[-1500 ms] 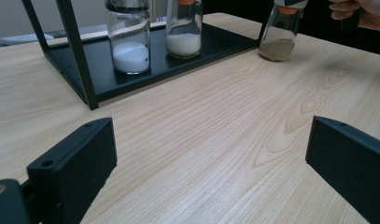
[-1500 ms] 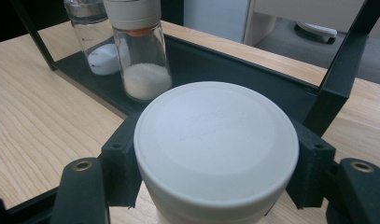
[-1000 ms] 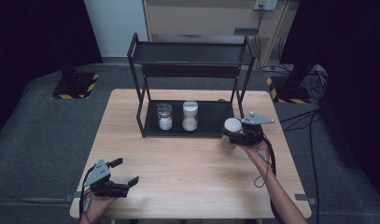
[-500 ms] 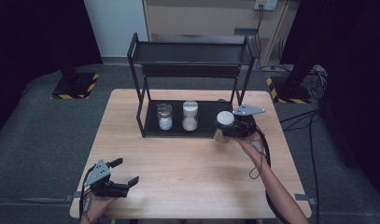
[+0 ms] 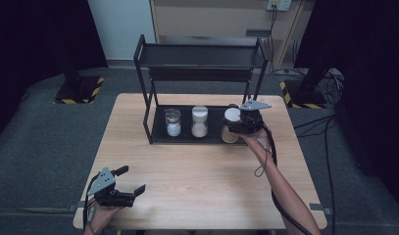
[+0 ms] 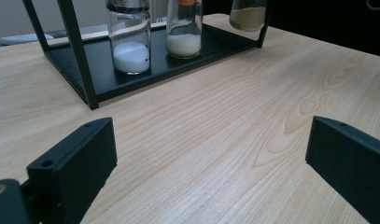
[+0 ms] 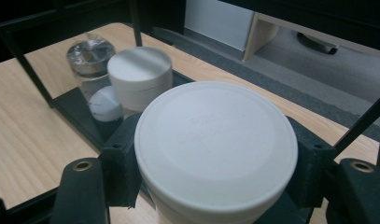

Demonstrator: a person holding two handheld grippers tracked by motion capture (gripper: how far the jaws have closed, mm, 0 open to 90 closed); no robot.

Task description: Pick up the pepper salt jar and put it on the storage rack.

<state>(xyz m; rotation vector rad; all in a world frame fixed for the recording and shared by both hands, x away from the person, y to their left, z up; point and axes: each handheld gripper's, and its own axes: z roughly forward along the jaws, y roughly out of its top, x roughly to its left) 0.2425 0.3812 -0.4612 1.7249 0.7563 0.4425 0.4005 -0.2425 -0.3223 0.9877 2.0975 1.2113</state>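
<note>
A black two-tier rack (image 5: 199, 58) stands at the back of the wooden table (image 5: 207, 166). On its bottom shelf stand a glass jar with white powder (image 5: 173, 123) (image 6: 129, 39) and a white-lidded jar (image 5: 199, 121) (image 7: 140, 72). My right gripper (image 5: 235, 123) is shut on a third white-lidded jar (image 5: 231, 117) (image 7: 215, 140), held over the right end of the bottom shelf. Its brownish contents (image 6: 248, 16) show in the left gripper view. My left gripper (image 5: 131, 181) rests open near the table's front left corner, nothing between its jaws.
The rack's top shelf (image 5: 202, 53) is bare. A cable (image 5: 265, 156) trails from the right gripper along the forearm. Dark stands with striped bases (image 5: 79, 90) sit on the floor beyond the table.
My right gripper has carried the white-lidded jar left and toward the rack, from beside its right post onto the right end of the bottom shelf. The left gripper has stayed still.
</note>
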